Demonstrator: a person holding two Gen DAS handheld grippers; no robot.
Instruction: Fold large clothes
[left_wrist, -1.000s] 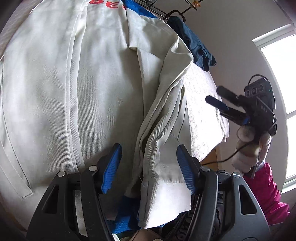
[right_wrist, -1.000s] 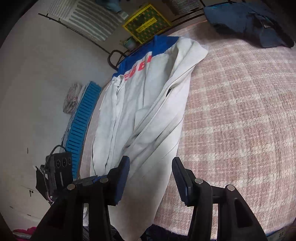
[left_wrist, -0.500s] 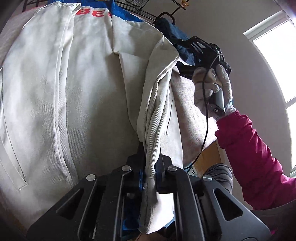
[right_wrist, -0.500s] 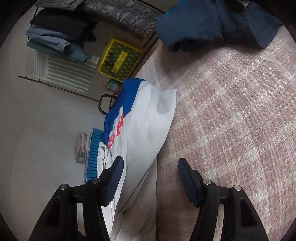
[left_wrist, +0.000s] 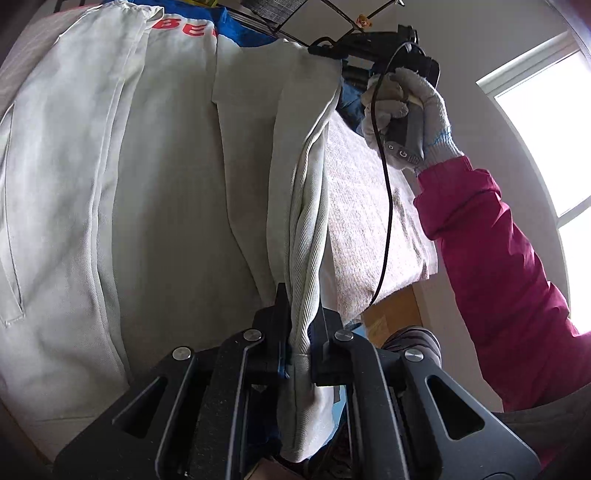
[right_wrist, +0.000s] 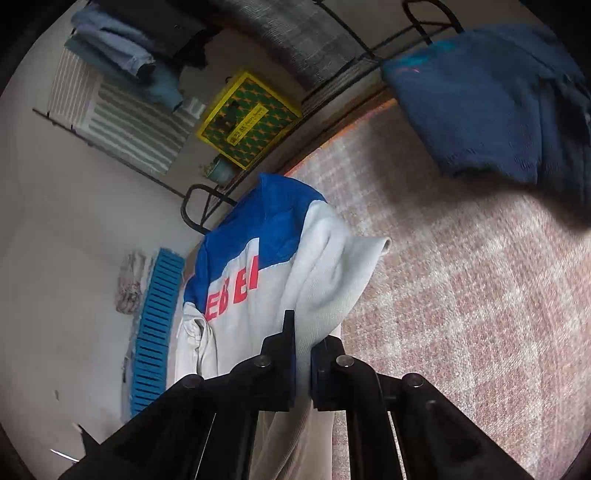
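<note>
1. Near: the left gripper (left_wrist: 300, 334) stays clamped on the white jacket's (left_wrist: 166, 192) bunched right edge.
2. Farther: the right gripper (right_wrist: 303, 354), open half a second ago, now pinches the jacket's shoulder on the pink blanket (right_wrist: 461, 314).
3. Both ends held; the fold can likely begin.

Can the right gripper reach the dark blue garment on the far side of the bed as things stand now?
Probably not yet: the right gripper is shut on the white jacket. The checked cover between it and the dark blue garment lies bare.
</note>
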